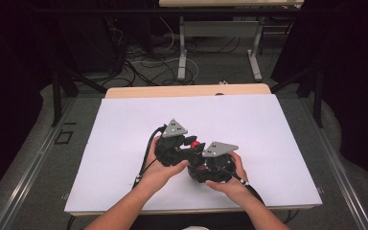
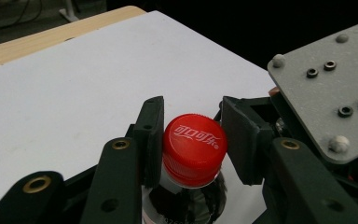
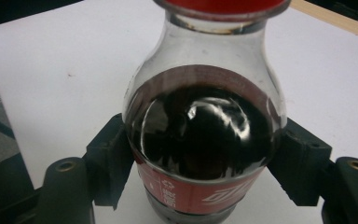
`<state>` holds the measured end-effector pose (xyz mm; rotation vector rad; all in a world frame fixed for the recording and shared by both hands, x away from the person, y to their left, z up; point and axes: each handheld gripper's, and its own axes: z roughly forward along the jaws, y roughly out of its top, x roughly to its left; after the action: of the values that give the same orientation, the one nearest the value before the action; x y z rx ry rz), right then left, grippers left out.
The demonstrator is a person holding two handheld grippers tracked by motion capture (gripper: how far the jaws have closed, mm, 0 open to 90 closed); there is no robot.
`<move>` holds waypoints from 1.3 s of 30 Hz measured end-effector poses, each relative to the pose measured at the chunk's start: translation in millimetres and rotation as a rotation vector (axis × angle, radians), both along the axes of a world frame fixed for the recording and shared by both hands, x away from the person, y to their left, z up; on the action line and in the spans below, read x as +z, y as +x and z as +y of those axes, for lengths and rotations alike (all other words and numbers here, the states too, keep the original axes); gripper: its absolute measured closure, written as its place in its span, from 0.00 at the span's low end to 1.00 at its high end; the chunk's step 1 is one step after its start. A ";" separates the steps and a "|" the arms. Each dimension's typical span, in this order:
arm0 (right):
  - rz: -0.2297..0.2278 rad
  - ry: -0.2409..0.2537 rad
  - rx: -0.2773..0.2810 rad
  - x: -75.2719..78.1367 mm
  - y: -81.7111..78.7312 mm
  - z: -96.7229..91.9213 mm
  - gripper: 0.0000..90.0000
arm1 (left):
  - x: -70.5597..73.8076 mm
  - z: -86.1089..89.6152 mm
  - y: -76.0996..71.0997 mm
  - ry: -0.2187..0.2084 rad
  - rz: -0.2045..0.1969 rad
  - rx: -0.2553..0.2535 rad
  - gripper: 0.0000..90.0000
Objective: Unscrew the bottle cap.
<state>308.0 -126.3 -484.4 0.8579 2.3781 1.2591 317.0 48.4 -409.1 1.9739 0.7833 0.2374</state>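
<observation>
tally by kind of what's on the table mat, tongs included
Tongs: 2, left about the cap, right about the bottle's body
Bottle: 1, dark drink inside
Red cap: 1, on the bottle
Total: 4

The high view looks down from afar; both gripper views sit close, sharing the bottle [image 3: 204, 140] between their fingers [image 2: 151, 135].

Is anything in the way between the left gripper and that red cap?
Nothing visible. The left gripper has a jaw on each side of the cap, while the right gripper clamps the bottle lower down.
</observation>
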 end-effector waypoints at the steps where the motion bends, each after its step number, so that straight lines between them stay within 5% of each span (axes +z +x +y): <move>1: 0.008 0.007 0.002 0.2 0.5 -0.9 0.33 | 0.7 1.2 0.5 -0.005 0.005 -0.011 0.62; 10: 0.015 0.046 0.024 1.1 2.9 -4.2 0.33 | 5.1 18.9 5.5 -0.028 0.020 -0.096 0.58; 21: 0.014 0.055 0.063 2.7 0.2 -1.6 0.33 | 0.4 15.5 11.5 -0.062 0.025 -0.144 0.64; 23: 0.011 0.051 0.066 2.5 -0.3 -0.3 0.33 | -0.5 13.1 10.3 -0.073 0.041 -0.137 0.67; 26: 0.033 0.050 0.050 2.1 -0.9 -0.2 0.33 | -1.3 10.9 9.7 -0.052 0.005 -0.127 0.68; 32: 0.017 0.030 0.028 1.3 -1.9 1.7 0.33 | 0.6 2.2 -1.2 -0.017 -0.006 -0.002 0.68; 39: 0.033 0.037 0.042 2.8 -1.0 -1.8 0.33 | 8.9 9.9 -0.3 -0.022 0.005 -0.060 0.59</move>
<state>307.1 -128.1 -481.6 0.8500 2.4171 1.3181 316.8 58.3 -400.2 1.9746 0.7258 0.1878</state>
